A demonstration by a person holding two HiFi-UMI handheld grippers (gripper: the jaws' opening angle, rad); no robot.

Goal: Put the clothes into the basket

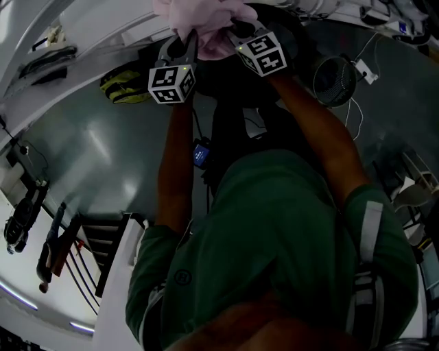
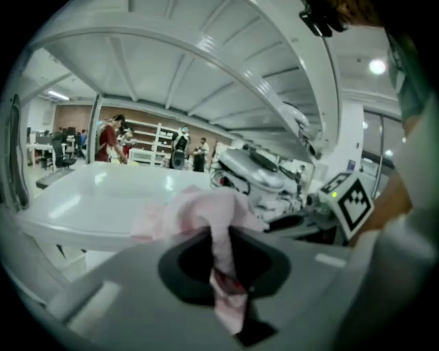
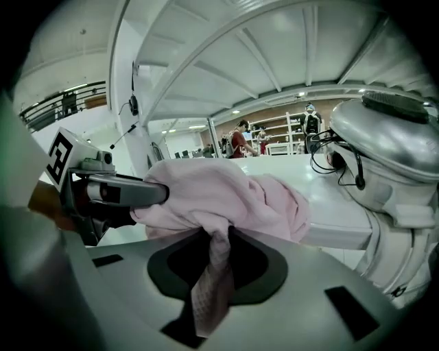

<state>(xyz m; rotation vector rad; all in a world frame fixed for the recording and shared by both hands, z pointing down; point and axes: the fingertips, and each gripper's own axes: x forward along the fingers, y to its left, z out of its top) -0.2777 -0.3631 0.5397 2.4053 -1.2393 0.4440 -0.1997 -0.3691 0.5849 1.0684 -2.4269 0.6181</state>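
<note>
Pink cloth [image 1: 206,17] is pinched by left gripper [image 1: 185,41] and right gripper [image 1: 236,33], both forearms [image 1: 175,158] apparently outstretched.

floor [image 1: 103,151]: glossy grey | table [image 2: 103,192]: white | shelves [image 2: 147,147]: far wall | ceiling lights [image 2: 376,66]: on

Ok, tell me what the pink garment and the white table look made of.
The pink garment: soft cloth, matte, likely a thin woven or knit fabric; it bunches and hangs in limp folds. The white table: hard, smooth and glossy, perhaps laminate or painted board; light patches reflect off its top.
</note>
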